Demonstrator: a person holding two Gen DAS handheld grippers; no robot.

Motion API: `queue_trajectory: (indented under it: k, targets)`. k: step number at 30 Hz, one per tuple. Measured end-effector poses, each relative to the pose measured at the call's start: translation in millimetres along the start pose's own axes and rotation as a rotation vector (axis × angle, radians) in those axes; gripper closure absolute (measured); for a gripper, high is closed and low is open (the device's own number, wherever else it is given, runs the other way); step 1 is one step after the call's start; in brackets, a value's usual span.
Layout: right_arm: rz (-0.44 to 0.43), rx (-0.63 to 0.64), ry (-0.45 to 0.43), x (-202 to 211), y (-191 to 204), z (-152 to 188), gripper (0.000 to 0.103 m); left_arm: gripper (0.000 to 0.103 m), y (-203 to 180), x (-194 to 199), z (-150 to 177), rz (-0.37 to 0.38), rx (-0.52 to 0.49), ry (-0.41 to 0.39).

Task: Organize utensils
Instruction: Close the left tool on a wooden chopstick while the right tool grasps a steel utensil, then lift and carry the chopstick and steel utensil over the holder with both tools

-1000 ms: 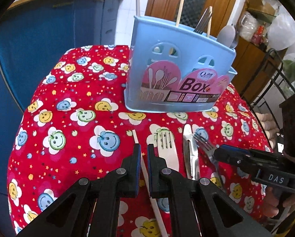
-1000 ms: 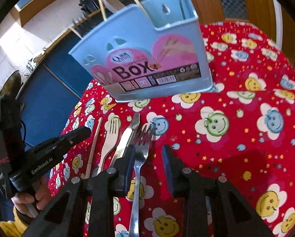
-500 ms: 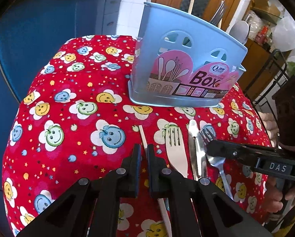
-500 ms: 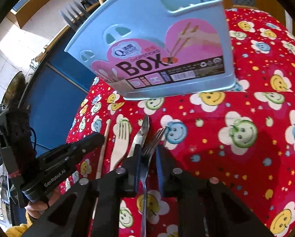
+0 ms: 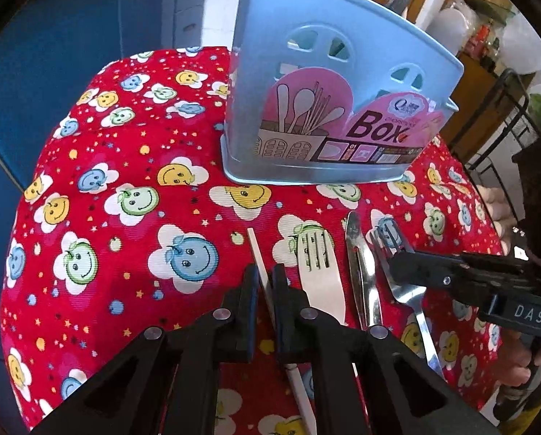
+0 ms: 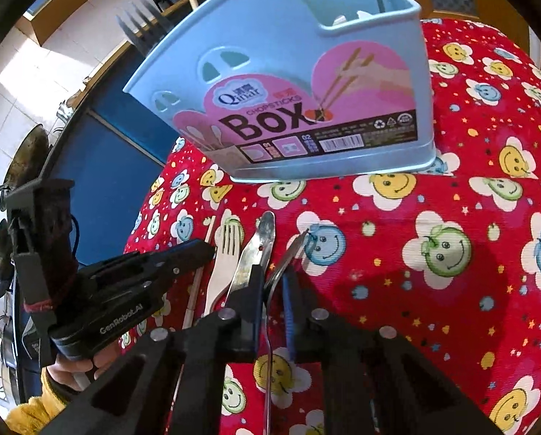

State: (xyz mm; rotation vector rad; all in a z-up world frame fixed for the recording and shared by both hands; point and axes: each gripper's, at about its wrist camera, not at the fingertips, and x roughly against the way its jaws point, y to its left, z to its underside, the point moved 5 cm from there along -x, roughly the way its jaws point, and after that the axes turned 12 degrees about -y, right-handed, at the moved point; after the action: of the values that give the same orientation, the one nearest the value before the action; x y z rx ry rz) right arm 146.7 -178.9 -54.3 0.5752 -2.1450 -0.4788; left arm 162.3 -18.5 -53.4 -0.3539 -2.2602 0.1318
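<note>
Red smiley-print tablecloth (image 5: 132,166), blue utensil box (image 5: 328,83) at rear. Left gripper (image 5: 266,282) pinching chopstick (image 5: 257,253); right gripper (image 6: 272,282), jaws just closed, pinching metal fork (image 6: 288,253).

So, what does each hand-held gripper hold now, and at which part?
The left hand-held gripper pinches the chopstick near its upper end. The right hand-held gripper pinches the metal fork at the neck below the tines.

Utensil box (image 5: 328,108) on tablecloth (image 5: 132,166), before it left to right: chopstick (image 5: 255,250), wooden fork (image 5: 319,272), knife (image 5: 357,253), metal fork (image 5: 397,253)
</note>
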Motion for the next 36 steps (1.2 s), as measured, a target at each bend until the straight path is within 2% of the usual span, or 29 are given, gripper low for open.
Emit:
queue_trajectory:
  k: [7,11,16,22,36]
  targets:
    - [-0.031,0.007,-0.045,16.0,6.3,-0.1,0.093,0.097,6.8,9.2,1.5,0.036,0.056,-0.035]
    - [-0.041,-0.001,-0.112,32.3,10.4,-1.9,0.094,0.098,-0.2,24.1,0.7,0.062,0.061,-0.087]
    - [-0.054,0.005,-0.227,59.9,18.8,-4.5,0.095,0.099,-10.3,48.3,-1.4,0.075,0.047,-0.181]
    - [-0.053,0.038,-0.332,88.5,30.4,-7.0,0.096,0.099,-18.1,79.9,-2.6,0.097,0.075,-0.291]
    - [-0.045,0.071,-0.47,126.7,48.3,-19.4,0.099,0.099,-26.0,148.0,-34.1,0.112,0.007,-0.527]
